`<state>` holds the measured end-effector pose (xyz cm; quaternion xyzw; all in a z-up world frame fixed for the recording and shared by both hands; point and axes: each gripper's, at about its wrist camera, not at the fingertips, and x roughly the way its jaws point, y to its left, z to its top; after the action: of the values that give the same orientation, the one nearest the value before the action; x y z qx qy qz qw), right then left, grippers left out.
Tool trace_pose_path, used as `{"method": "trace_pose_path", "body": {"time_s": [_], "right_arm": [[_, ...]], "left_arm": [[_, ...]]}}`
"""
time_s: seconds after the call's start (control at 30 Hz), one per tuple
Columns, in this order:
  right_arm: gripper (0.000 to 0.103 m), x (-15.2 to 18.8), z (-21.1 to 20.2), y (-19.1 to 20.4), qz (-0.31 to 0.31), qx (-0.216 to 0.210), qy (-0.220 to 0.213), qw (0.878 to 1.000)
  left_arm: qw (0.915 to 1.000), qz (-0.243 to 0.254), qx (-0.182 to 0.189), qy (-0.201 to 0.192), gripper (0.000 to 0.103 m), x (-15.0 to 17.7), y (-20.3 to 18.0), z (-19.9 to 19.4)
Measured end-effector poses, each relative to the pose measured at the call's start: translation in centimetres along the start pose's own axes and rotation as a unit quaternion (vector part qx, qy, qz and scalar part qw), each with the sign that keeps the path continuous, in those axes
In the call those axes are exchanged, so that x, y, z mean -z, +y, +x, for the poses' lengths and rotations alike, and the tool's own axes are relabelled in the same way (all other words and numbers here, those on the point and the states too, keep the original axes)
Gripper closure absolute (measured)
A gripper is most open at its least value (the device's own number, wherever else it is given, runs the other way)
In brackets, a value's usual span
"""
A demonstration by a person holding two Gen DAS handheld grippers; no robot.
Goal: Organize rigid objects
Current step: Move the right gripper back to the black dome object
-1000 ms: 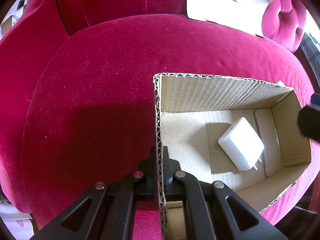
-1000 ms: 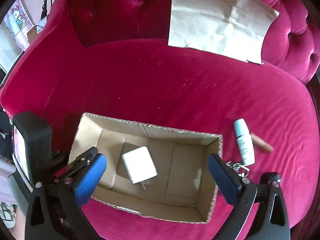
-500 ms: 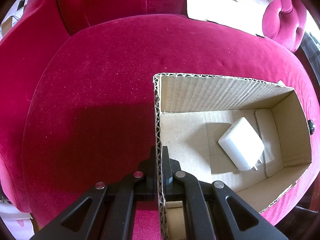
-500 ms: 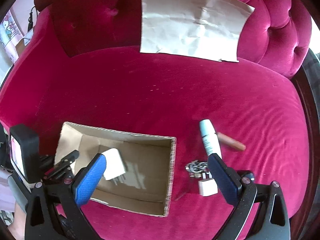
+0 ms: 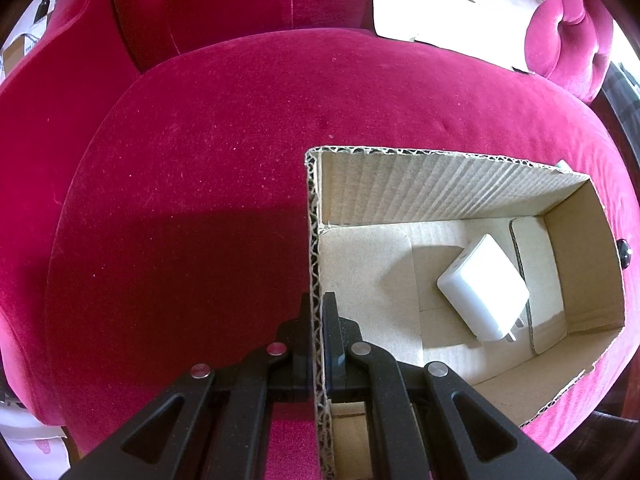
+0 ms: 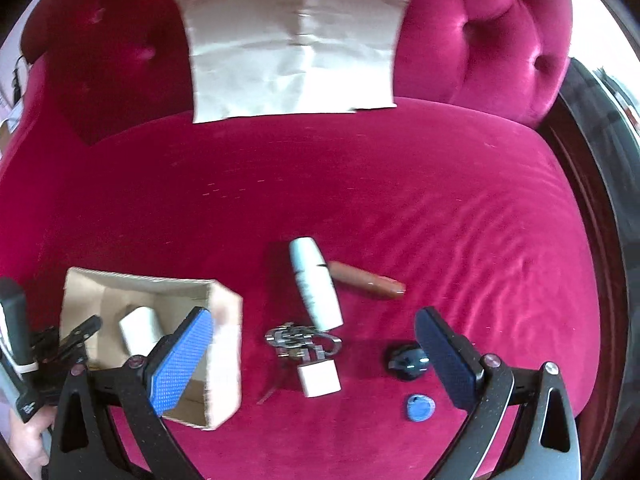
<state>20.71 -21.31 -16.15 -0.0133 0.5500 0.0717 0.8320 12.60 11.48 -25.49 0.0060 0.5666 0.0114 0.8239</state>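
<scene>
My left gripper [image 5: 318,320] is shut on the near left wall of an open cardboard box [image 5: 440,154] on the pink velvet seat. A white charger [image 5: 482,292] lies on the box floor. In the right wrist view the box [image 6: 226,360] sits at the lower left with the charger [image 6: 138,328] inside. My right gripper [image 6: 314,354] hangs open, jaws wide, above loose items beside the box: a white tube [image 6: 316,284], a brown stick [image 6: 368,280], a bunch of keys [image 6: 300,340] with a white block [image 6: 320,378], a black round piece [image 6: 408,360] and a small blue cap [image 6: 419,407].
A flat sheet of cardboard [image 6: 292,44] leans on the tufted backrest [image 6: 500,32]. The seat cushion [image 6: 380,184] spreads wide behind the items. A dark wooden frame edge [image 6: 592,208] runs along the right. A hand [image 6: 24,440] shows at the lower left.
My right gripper has swung right, from over the box to over the loose items, still open. The left gripper, box and charger have stayed put.
</scene>
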Motion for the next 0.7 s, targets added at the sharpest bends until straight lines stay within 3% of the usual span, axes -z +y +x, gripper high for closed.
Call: {"method": "trace_pose_path", "body": {"time_s": [0.7], "right_arm": [[0.000,2.4,3.8,-8.0,0.026,0.027,0.024,0.999]], "left_arm": [[1.0000,0.007,-0.004,-0.002,0.100,0.1,-0.6,-0.1]]}}
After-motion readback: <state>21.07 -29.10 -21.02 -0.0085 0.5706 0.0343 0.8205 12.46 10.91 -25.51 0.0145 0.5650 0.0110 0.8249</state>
